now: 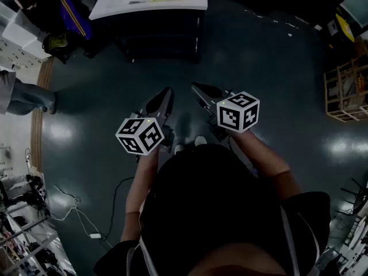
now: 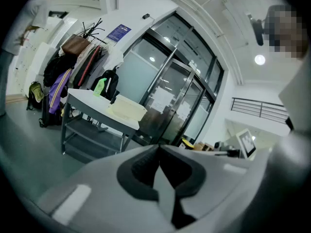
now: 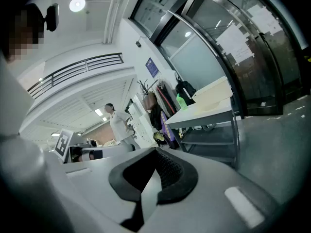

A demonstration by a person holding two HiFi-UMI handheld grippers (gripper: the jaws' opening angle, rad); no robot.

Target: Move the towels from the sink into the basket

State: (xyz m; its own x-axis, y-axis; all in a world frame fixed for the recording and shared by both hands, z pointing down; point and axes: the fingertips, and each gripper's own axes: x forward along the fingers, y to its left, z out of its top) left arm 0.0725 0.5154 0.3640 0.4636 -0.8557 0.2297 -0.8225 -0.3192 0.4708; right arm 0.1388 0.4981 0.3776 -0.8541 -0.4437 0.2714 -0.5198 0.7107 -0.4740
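No towel or basket shows in any view. A white table (image 1: 115, 7) stands across the dark floor ahead of me, with a pale cream tub (image 2: 127, 111) on it, the same tub (image 3: 212, 93) that shows in the right gripper view. My left gripper (image 1: 167, 91) and right gripper (image 1: 195, 87) are held side by side at waist height, pointing toward the table and well short of it. The left gripper (image 2: 159, 147) has its jaws together with nothing between them. The right gripper (image 3: 156, 150) is likewise shut and empty.
A green bottle (image 2: 100, 86) stands on the table beside the tub. A rack of coats and bags (image 2: 73, 67) is left of the table. A person in white (image 3: 116, 123) stands nearby. A wooden crate (image 1: 348, 94) sits right, cables (image 1: 80, 211) trail lower left.
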